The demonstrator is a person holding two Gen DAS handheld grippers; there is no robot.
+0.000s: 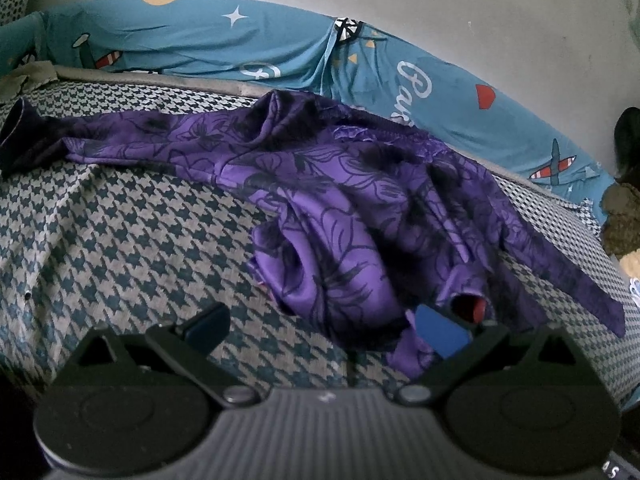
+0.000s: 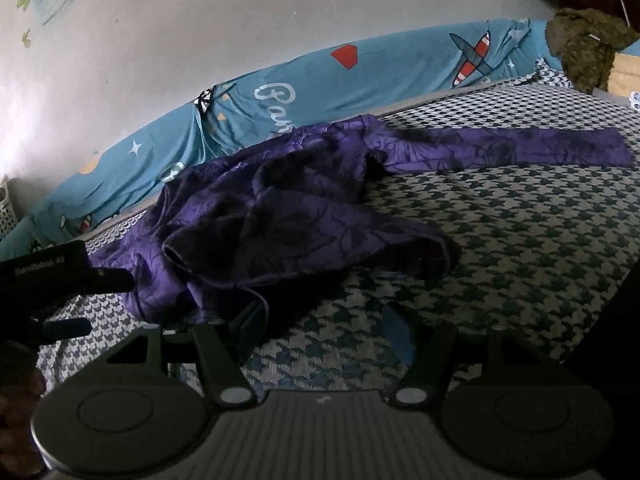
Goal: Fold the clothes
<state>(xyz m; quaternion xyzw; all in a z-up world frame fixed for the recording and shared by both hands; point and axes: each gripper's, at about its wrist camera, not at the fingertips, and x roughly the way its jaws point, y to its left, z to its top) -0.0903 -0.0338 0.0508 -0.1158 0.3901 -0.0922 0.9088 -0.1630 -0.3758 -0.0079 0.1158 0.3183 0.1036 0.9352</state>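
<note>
The crumpled purple floral satin garment (image 1: 360, 200) is approached by both spread, empty grippers (image 1: 320, 332) (image 2: 320, 328); slippery folds could be pinched unevenly.

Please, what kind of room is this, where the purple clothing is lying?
Probably a bedroom. The purple garment lies on a bed with a houndstooth cover, and a blue bolster printed with planes and stars runs along a plain wall.
</note>
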